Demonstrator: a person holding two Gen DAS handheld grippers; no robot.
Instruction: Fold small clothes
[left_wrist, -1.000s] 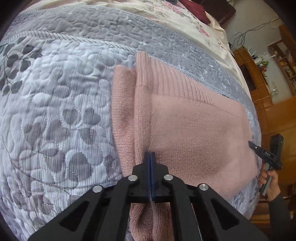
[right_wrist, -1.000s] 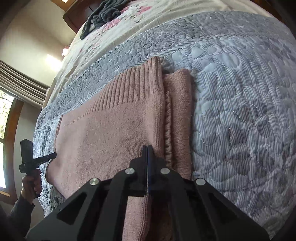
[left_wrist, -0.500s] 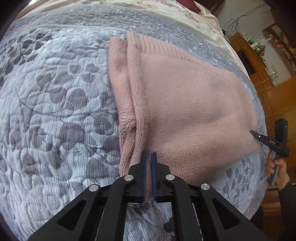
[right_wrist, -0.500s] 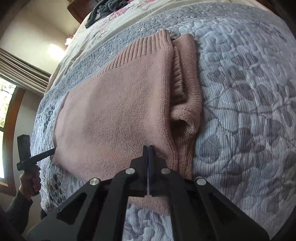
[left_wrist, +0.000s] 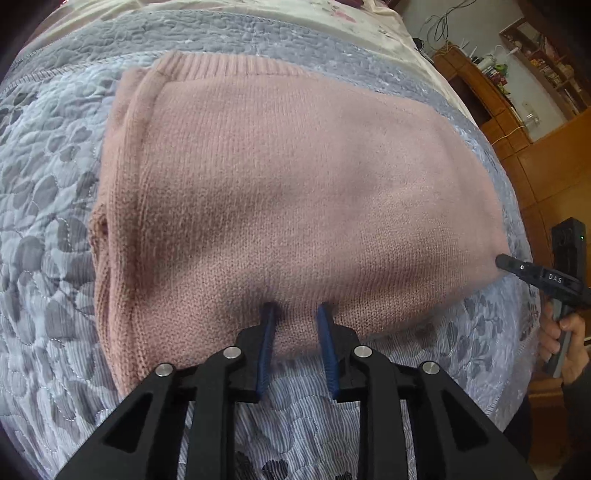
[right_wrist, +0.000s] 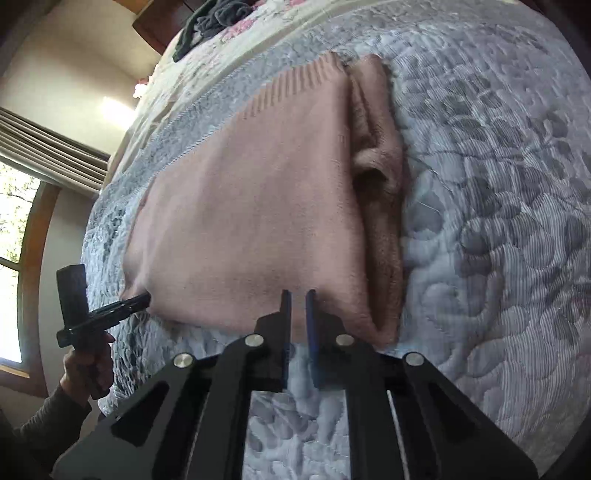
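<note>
Well, sweater: the pink knit sweater (left_wrist: 295, 192) lies folded on the grey quilted bedspread (left_wrist: 44, 221), ribbed hem toward the far side, a thicker roll of layers along one edge.

Left gripper: the left gripper (left_wrist: 295, 314) has its blue pads well apart, tips just at the near edge of the knit, holding nothing.

Right gripper: the right gripper (right_wrist: 297, 299) shows a narrow gap between its pads at the same near edge; it looks free of cloth, though motion blur makes that hard to swear to.

Risk, snag: a rough blue pad could catch a loop as it pulls away and drag the top layer askew.

Risk, roll: the bunched side edge looks springy; a nudge could let it flop open and undo the fold.

Change, claws: half a second back both were pinched nearly shut on the fabric; now both have let go.

Change, cloth: the near edge has come down flat onto the bedspread.
</note>
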